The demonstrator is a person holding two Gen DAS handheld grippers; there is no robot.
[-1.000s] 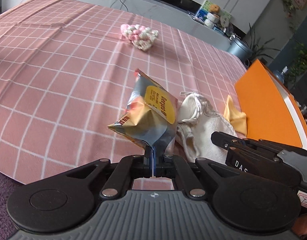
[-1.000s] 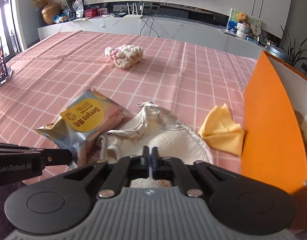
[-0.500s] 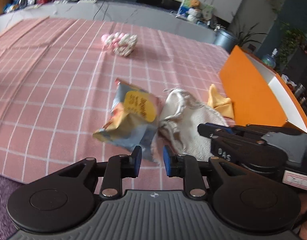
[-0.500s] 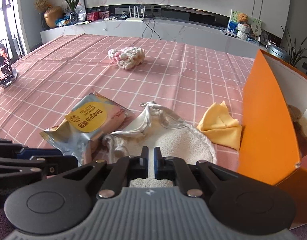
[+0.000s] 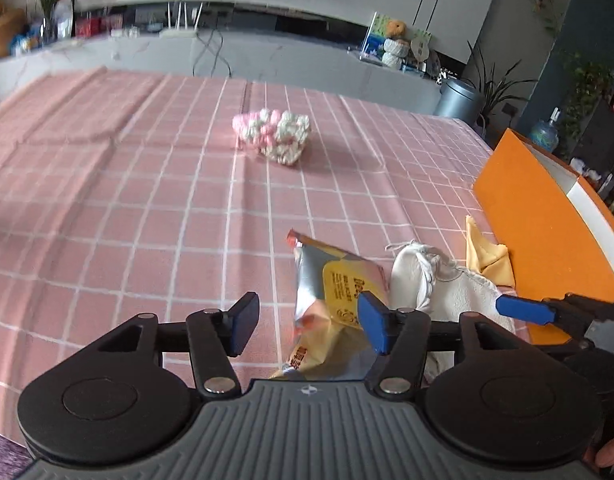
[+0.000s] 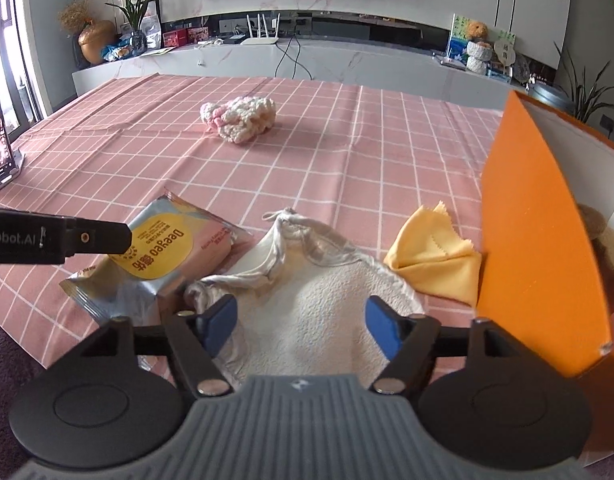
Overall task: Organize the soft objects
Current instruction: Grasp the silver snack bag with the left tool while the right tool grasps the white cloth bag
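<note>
Left wrist: tool (image 5: 307, 326) newly spread, packet (image 5: 335, 300) released.

The left gripper (image 5: 307, 330), clamped on the near edge of the foil wet-wipe pack (image 6: 155, 256) a second ago, now stands with jaws wide and has just been opening; the pack lies loose on the tablecloth. The right gripper (image 6: 301, 322), then pinched together, has just been opening too, above the white cloth bag (image 6: 307, 304).

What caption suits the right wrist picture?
Open right gripper over a white cloth pouch, beside a snack packet.
</note>
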